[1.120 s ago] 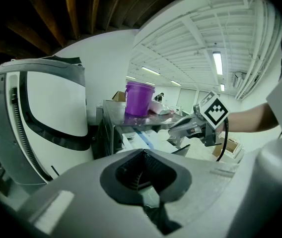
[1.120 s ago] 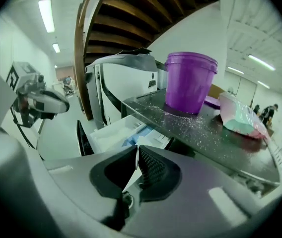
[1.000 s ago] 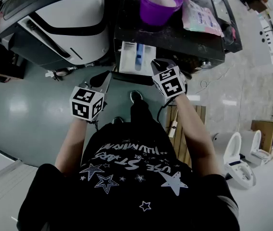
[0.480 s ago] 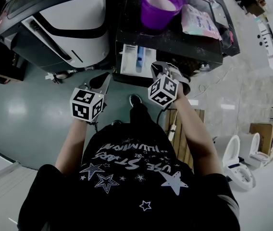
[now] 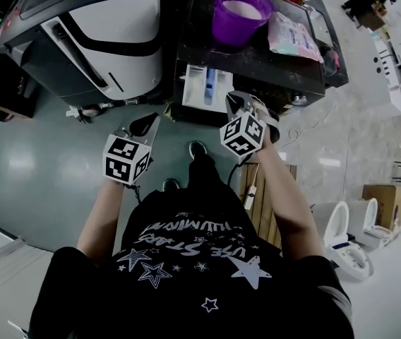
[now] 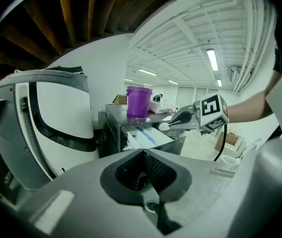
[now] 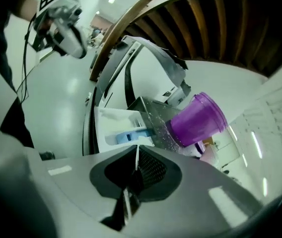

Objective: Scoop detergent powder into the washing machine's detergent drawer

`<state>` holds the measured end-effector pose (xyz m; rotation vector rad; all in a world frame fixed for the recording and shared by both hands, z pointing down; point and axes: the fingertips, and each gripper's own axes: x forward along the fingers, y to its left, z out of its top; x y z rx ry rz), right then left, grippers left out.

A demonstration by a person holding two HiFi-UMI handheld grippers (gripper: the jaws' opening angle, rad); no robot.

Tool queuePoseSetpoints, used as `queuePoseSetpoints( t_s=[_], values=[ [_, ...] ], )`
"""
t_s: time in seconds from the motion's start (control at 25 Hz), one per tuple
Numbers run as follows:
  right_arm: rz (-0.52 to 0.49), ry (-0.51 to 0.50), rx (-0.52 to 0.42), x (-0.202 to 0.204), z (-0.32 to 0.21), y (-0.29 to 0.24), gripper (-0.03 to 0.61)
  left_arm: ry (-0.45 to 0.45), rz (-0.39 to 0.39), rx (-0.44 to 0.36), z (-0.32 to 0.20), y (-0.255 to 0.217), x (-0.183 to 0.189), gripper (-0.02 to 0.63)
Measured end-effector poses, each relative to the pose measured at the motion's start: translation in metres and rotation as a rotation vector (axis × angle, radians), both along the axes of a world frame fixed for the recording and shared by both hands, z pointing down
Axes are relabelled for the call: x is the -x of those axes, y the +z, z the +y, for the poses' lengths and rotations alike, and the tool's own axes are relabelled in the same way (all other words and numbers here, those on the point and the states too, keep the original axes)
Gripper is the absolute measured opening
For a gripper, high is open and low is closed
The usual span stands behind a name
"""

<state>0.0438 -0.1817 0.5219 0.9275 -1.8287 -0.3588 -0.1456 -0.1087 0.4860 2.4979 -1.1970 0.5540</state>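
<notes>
floor (image 5: pixel 38 161): grey-green, glossy, light glare
white appliance (image 5: pixel 116 27): large, black stripe, upper left
toilets (image 5: pixel 345 239): two, white, side by side, far right
cardboard box (image 5: pixel 382 198): just behind toilets
wooden slats (image 5: pixel 260 203): on floor, partly hidden

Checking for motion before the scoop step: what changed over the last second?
The right gripper rolled, its marker cube turning, and drew slightly back from the detergent drawer. Nothing was grasped or let go. The left gripper barely moved, the drawer stayed open, and the purple cup stayed on top.
</notes>
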Motion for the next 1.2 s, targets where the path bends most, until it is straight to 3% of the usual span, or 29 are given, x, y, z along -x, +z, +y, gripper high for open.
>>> queuePoseSetpoints(
  t_s=[0.12,0.36,0.48,0.68,1.2],
  values=[
    [-0.238,0.128,0.058,-0.002,0.002,-0.014,0.037,-0.003,0.010,-0.007,0.002,0.000,0.006,0.000],
    [-0.836,0.392,0.192,-0.007,0.006,-0.042,0.037,-0.037,0.062,0.019,0.017,0.008,0.011,0.000],
    [-0.996,0.441,0.259,-0.005,0.011,-0.043,0.037,-0.058,0.073,0.034,0.022,0.015,0.012,0.000],
    [-1.106,0.464,0.320,-0.006,0.024,-0.039,0.037,-0.085,0.083,0.041,0.030,0.017,0.006,0.000],
    [-1.114,0.378,0.327,-0.062,0.107,-0.057,0.036,-0.095,0.072,-0.007,0.082,-0.015,-0.077,0.000]
  ],
)
